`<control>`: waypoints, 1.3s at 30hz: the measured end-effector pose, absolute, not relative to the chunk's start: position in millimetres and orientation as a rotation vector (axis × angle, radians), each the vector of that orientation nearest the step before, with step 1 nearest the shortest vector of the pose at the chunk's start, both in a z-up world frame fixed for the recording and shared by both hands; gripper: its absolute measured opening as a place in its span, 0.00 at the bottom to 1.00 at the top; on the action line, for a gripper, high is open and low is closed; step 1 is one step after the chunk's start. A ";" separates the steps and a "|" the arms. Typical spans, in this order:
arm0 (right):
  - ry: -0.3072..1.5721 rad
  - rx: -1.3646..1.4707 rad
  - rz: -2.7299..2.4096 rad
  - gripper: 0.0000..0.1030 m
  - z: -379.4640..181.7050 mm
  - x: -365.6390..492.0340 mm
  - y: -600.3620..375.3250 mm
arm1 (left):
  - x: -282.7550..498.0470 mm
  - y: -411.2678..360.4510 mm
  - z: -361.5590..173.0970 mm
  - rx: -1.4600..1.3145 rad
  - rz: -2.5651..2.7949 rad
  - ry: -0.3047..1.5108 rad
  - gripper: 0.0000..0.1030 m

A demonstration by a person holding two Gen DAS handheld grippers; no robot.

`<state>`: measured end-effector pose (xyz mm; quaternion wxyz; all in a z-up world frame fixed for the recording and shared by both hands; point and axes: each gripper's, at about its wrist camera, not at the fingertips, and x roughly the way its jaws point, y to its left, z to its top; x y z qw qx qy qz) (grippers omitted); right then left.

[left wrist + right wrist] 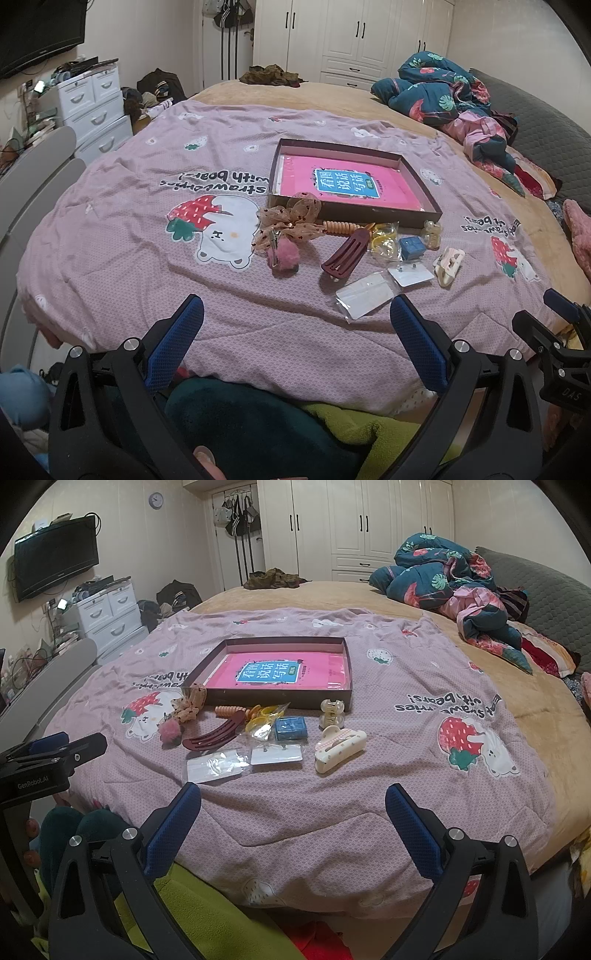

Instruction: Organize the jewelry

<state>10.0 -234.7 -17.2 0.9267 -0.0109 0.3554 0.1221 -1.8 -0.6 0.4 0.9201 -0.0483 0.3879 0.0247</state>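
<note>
Grippers: two, left gripper [295, 310] and right gripper [293, 799], both spread wide, holding nothing, above the quilt's [332, 812] near edge.
Box: one shallow box [334, 698] mid-quilt, one pink book [280, 674] inside.
Jewelry: before the box, on the quilt.
Claw clips: two, cream clip [340, 747], clear clip [331, 713].
Flat packets: two, left packet [216, 766], right packet [276, 755].
Blue case [291, 728]: one.

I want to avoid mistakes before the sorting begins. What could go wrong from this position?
1. The flat clear plastic packet lies flush on the soft lilac quilt; the open right gripper may pinch fabric with it.
2. The dark red curved hair clip, orange ribbed clip and yellow-ring bag lie crowded; grabbing one may drag another.
3. The shallow dark box sits on bedding and might tilt.
</note>
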 end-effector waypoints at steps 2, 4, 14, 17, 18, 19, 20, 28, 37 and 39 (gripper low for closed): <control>0.729 -0.025 0.249 0.96 -16.9 9.6 -234.0 | -2.1 -0.4 0.3 -0.100 0.052 0.798 0.92; 0.729 -0.023 0.250 0.96 -17.7 10.0 -235.1 | -4.2 -4.6 2.4 -0.098 0.049 0.796 0.92; 0.728 -0.023 0.252 0.96 -17.3 10.3 -234.3 | -5.4 -3.3 3.6 -0.102 0.042 0.799 0.92; 0.730 -0.024 0.256 0.96 -17.6 10.7 -232.5 | -2.9 -3.6 -0.8 -0.109 0.038 0.800 0.92; 0.731 -0.026 0.258 0.96 -18.3 11.3 -230.9 | -0.8 -2.3 -2.3 -0.112 0.037 0.800 0.92; 0.731 -0.029 0.258 0.96 -17.7 11.7 -229.5 | -0.7 -2.3 -2.5 -0.111 0.039 0.800 0.92; 0.733 -0.030 0.266 0.96 -20.0 12.4 -230.6 | 1.9 -2.8 -1.7 -0.110 0.040 0.801 0.92; 0.741 -0.026 0.293 0.96 -18.4 27.1 -228.1 | 13.5 6.7 -6.5 -0.115 0.064 0.814 0.92; 0.717 -0.011 0.308 0.96 -7.5 57.2 -226.3 | 38.8 29.0 -4.0 -0.126 0.110 0.814 0.92; 0.717 -0.015 0.303 0.96 -5.9 64.7 -226.1 | 46.3 32.4 -3.4 -0.126 0.119 0.813 0.92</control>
